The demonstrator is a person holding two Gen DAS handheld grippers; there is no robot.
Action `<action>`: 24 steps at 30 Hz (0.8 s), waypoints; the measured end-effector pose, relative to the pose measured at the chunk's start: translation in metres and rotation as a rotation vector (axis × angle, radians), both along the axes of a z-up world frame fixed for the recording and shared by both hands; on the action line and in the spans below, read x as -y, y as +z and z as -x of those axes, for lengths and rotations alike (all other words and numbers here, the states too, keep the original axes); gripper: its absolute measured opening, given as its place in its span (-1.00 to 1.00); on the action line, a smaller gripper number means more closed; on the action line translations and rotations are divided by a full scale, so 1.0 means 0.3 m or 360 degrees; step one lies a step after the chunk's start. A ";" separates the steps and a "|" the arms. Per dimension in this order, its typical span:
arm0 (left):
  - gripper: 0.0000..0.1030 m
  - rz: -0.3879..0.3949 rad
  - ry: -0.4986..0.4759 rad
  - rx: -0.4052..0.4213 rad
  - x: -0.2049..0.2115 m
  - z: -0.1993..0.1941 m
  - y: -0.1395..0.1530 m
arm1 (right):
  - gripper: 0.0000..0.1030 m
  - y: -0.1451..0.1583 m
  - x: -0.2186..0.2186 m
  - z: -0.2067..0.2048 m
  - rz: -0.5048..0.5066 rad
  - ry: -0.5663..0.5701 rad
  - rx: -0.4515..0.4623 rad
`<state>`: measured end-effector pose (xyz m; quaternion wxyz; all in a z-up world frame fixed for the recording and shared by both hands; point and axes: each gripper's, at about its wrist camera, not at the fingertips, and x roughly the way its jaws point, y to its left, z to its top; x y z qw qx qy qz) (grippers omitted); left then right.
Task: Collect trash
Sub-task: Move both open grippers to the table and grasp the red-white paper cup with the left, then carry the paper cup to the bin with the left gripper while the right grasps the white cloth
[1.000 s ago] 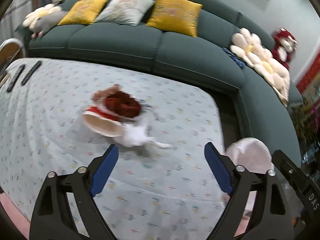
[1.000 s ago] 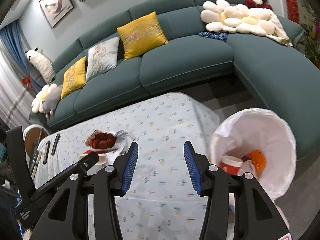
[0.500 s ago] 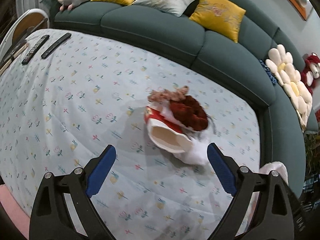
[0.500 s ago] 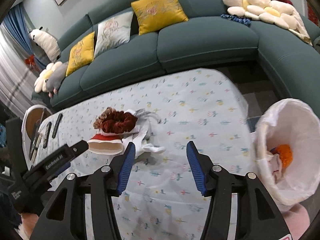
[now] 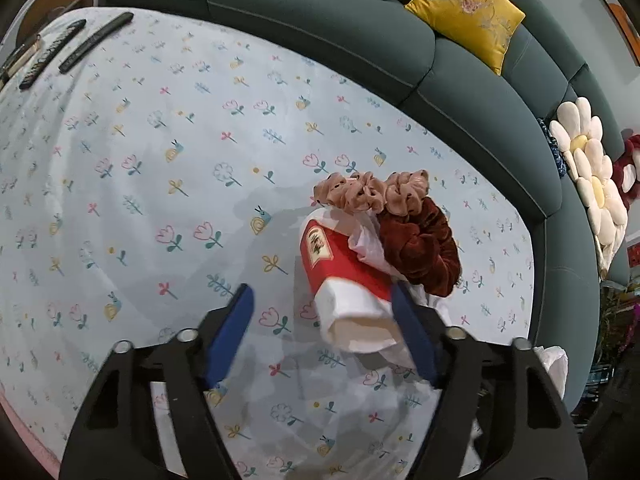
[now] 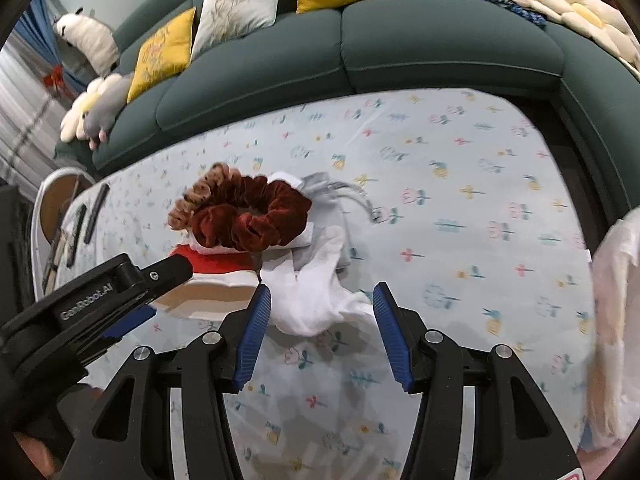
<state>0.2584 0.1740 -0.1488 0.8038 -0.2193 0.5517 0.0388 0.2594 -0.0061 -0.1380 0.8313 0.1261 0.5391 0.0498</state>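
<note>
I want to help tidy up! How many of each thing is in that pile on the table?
Scrunchies: 2, pink and dark red
Paper cup: 1
White tissue: 1
Grey pouch: 1
Total: 5

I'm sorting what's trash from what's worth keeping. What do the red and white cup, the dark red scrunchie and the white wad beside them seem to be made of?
Red and white cup: likely paper, matte, its open mouth squashed out of round.
Dark red scrunchie: looks like velvet, plush gathered folds with a soft sheen.
White wad: tissue or thin cloth, limp and crumpled; the blur leaves it open.
</note>
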 end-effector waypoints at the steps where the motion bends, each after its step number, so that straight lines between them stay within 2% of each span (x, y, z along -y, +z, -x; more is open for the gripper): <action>1: 0.07 0.0009 -0.0007 -0.0016 0.000 -0.002 -0.012 | 0.01 -0.017 -0.013 -0.010 0.0007 0.0009 -0.0014; 3: -0.25 0.0031 -0.0018 -0.0043 -0.002 -0.004 -0.034 | 0.01 -0.045 -0.025 -0.026 0.0010 0.0017 -0.0044; 5: -0.40 0.0035 -0.0016 -0.0061 -0.007 0.004 -0.054 | 0.01 -0.077 -0.028 -0.032 -0.0008 0.0010 -0.0086; 6: -0.40 0.0033 -0.0011 -0.0059 -0.011 0.012 -0.062 | -0.08 -0.092 -0.028 -0.032 -0.0020 0.0005 -0.0106; 7: -0.41 0.0027 -0.0008 -0.0058 -0.015 0.022 -0.068 | -0.30 -0.101 -0.028 -0.031 -0.0028 0.0004 -0.0119; 9: -0.42 0.0017 -0.0005 -0.0050 -0.025 0.040 -0.074 | -0.54 -0.126 -0.031 -0.020 -0.0063 0.0012 -0.0169; 16: -0.49 -0.0010 0.0032 -0.0037 -0.041 0.116 -0.045 | -0.73 -0.108 -0.026 0.063 -0.0129 0.0000 -0.0171; 24: -0.58 -0.0042 -0.0030 0.0035 -0.004 0.258 0.056 | -0.76 0.030 0.008 0.210 -0.0235 -0.0011 -0.0055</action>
